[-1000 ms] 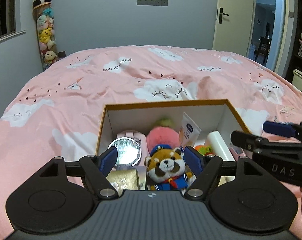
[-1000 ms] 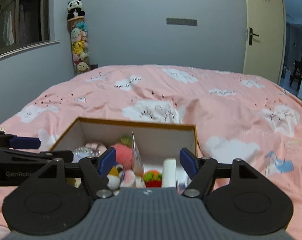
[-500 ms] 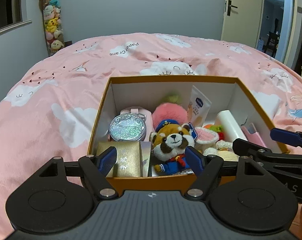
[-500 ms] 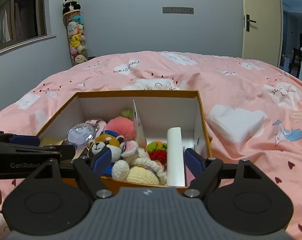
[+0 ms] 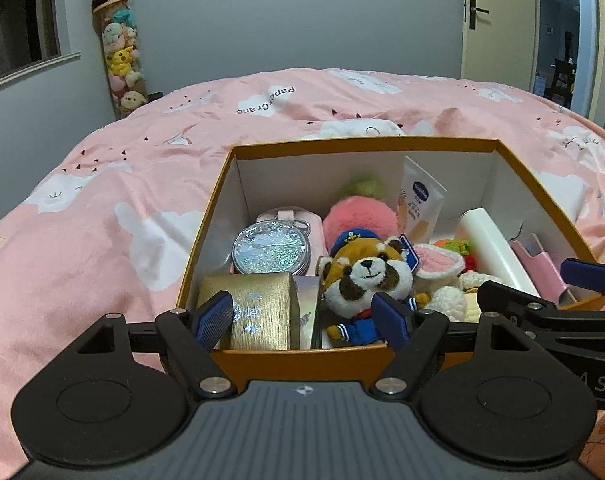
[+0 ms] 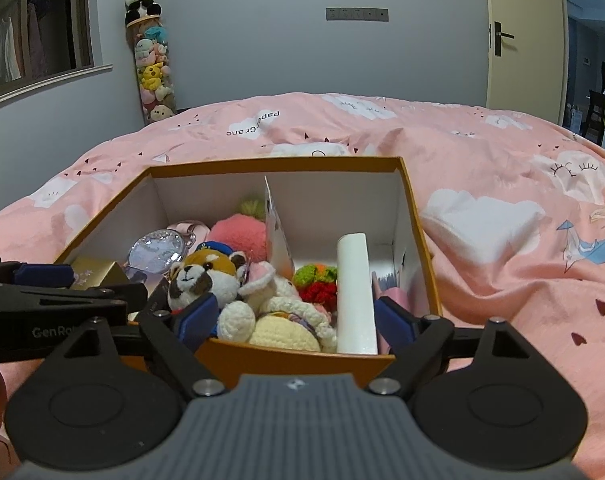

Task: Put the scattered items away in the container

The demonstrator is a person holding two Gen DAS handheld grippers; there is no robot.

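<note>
An orange box [image 5: 362,146] with white inner walls sits on the bed [image 5: 102,216], toward its near edge, on a pink quilt printed with clouds. Along the box's left wall lie a gold carton [image 5: 262,312] in the near corner and a round glitter tin [image 5: 271,250] behind it. A red-panda plush [image 5: 366,276] in a blue sailor suit leans against the near wall, a pink pompom [image 5: 360,218] behind it. A lotion tube [image 5: 420,200] stands propped against the far wall. Toward the right wall lie a white cylinder [image 6: 356,292], a white crocheted bunny [image 6: 286,308] and a green-and-red yarn ball [image 6: 316,284]; a pink item in the right near corner is too hidden to name.

The left tongs [image 5: 302,320] hang over the near wall with fingers apart, nothing between them. The right tongs [image 6: 294,322] hover beside them over the same wall, jaws opening, pads clear of the toys below.
</note>
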